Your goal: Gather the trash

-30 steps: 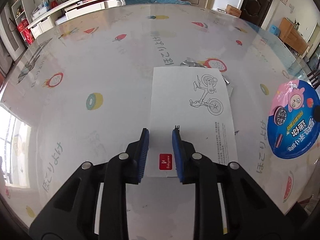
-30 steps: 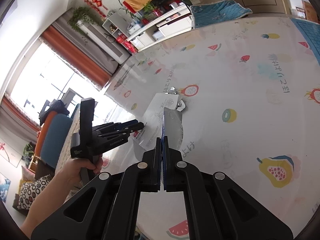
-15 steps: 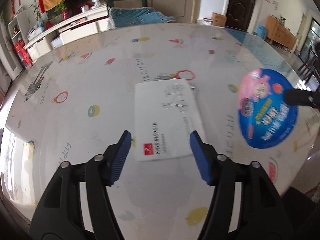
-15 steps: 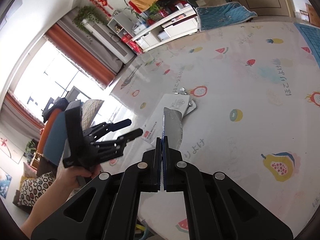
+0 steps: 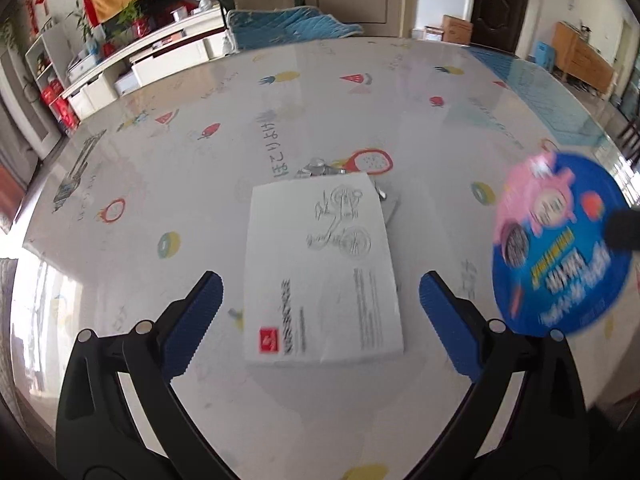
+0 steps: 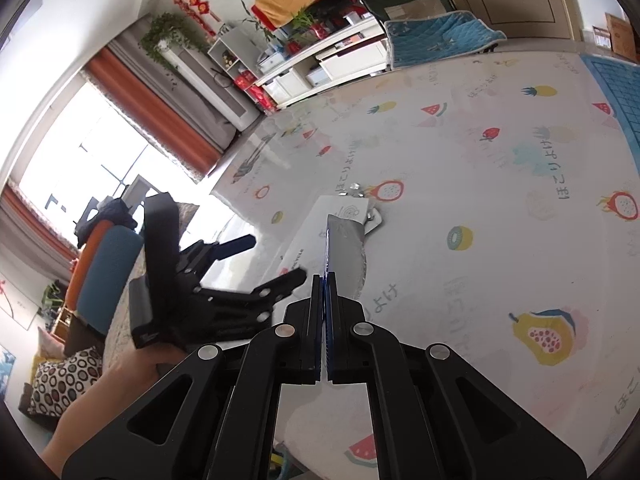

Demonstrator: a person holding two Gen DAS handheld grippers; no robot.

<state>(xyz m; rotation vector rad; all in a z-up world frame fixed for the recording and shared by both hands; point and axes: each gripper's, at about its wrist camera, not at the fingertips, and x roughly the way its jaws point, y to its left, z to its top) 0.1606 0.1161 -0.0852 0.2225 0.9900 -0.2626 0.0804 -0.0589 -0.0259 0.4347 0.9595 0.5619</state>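
A white paper sheet [image 5: 324, 272] with a bicycle drawing lies flat on the table, with crumpled silver foil [image 5: 320, 168] at its far edge. My left gripper [image 5: 320, 312] is open wide and empty, hovering above the sheet's near end. My right gripper [image 6: 325, 280] is shut on a round blue and pink fan-like card [image 5: 560, 248], held on edge above the table to the right of the sheet; it shows edge-on in the right wrist view [image 6: 344, 248]. The sheet [image 6: 316, 228] and the left gripper [image 6: 264, 264] also show there.
The table [image 5: 400, 100] has a glossy fruit-print cover. A blue mat [image 5: 532, 92] lies at its far right. Chairs and a white cabinet stand beyond the far edge. A sofa with cushions [image 6: 64, 376] is beyond the table's left edge.
My left gripper has opened wide and lifted away from the sheet, which stays on the table. The right gripper keeps holding the round card and has shifted slightly.
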